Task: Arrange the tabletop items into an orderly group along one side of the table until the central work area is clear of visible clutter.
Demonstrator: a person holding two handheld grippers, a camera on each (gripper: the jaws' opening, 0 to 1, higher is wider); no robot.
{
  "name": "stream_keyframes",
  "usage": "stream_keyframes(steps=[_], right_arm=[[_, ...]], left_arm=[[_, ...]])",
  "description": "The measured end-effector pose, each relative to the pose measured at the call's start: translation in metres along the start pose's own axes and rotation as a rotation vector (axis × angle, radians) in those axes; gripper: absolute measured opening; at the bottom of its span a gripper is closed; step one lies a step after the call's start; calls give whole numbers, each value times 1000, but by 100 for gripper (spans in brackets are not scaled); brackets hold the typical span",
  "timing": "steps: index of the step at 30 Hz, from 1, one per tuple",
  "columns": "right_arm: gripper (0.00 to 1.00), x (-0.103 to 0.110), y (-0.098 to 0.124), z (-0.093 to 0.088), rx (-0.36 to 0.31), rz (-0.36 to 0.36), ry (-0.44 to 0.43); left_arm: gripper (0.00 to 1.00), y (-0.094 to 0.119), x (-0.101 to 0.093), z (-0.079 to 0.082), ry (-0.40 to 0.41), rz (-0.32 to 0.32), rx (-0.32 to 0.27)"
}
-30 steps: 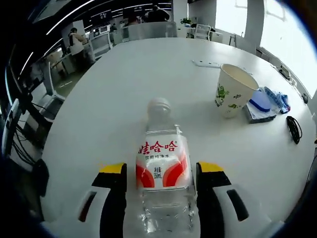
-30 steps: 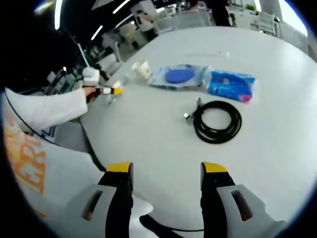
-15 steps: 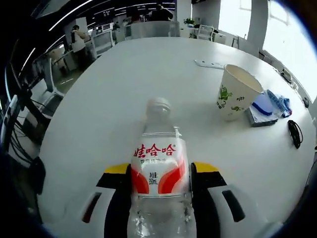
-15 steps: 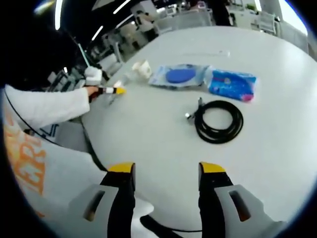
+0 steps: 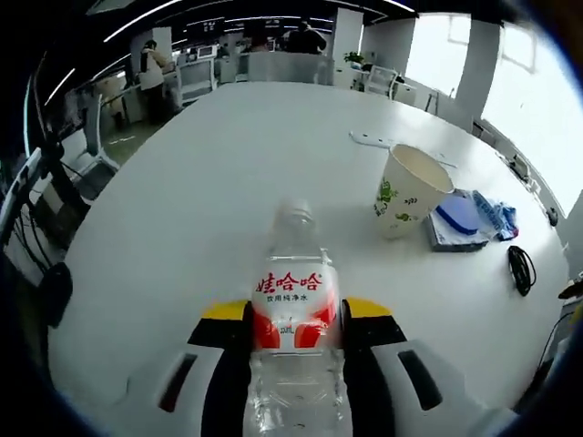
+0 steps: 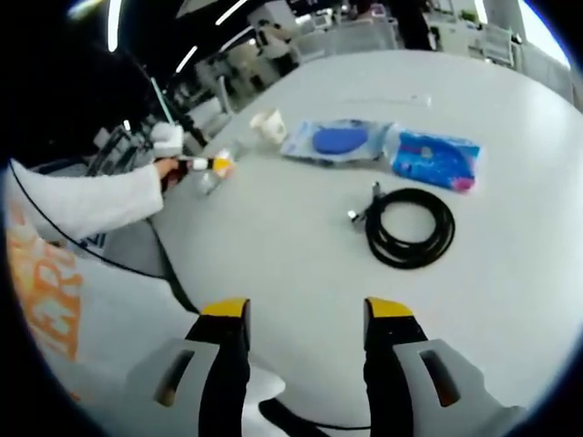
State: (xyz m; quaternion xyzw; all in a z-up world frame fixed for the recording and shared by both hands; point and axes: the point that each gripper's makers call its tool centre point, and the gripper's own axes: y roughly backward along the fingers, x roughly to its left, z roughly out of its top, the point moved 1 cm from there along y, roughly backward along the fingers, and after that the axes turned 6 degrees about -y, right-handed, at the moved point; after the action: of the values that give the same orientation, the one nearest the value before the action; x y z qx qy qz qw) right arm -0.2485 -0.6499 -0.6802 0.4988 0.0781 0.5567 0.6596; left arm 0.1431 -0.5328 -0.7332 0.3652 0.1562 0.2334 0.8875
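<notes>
Left gripper [image 5: 295, 319] is clamped on a clear water bottle [image 5: 294, 314], its jaws tight against the red-and-white label, over the white table [image 5: 209, 182]. Right gripper [image 6: 307, 314] hangs with jaws apart, holding nothing. Over to one side sit a paper cup [image 5: 405, 191], a blue packet [image 6: 435, 157] and a coiled black cable [image 6: 410, 227].

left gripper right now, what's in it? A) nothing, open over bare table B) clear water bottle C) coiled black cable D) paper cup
B: in the left gripper view, the left gripper has its yellow-tipped jaws pressed against both sides of the clear water bottle with the red and white label, while the paper cup stands apart on the table beyond it.
</notes>
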Motion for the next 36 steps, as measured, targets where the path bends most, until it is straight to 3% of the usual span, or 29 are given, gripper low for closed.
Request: stream_keyframes(steps=[6,9,10,15,19,22,24,27,28,31,33,36], right_arm=[[48,1,0,0,-3,6,0],[48,2,-1,-1,-5,8,0],[48,2,-1,-1,-6,10,-1],[52,7,-4,3,-39,55,-62],[54,11,-6,11,-76,83,-102],[56,21,-13,25,-142,169,-247],[60,35,-24,42,-217,298,-402],[71,58,-52,68,-271,506,-714],[76,60,-57,70,-276,517,-741],[87,59,-101,71,-238,495,-949],[87,64,-103,91,-316,537,-1002],[86,76,-89,112,-375,581,-945]], left_arm=[[36,9,-17,-5,175,-99,-48],[36,16,-31,-7,269,-179,-75],[36,19,-41,-10,298,-236,-67],[36,31,-69,-10,322,-333,-116],[36,42,-104,-10,329,-448,-134],[35,48,-130,-9,325,-522,-139],[35,52,-149,-12,332,-567,-121],[35,58,-176,-16,350,-651,-105],[35,63,-188,-16,359,-693,-104],[35,75,-210,-11,393,-771,-120],[35,82,-222,-9,372,-789,-127],[35,89,-231,-8,324,-794,-137]])
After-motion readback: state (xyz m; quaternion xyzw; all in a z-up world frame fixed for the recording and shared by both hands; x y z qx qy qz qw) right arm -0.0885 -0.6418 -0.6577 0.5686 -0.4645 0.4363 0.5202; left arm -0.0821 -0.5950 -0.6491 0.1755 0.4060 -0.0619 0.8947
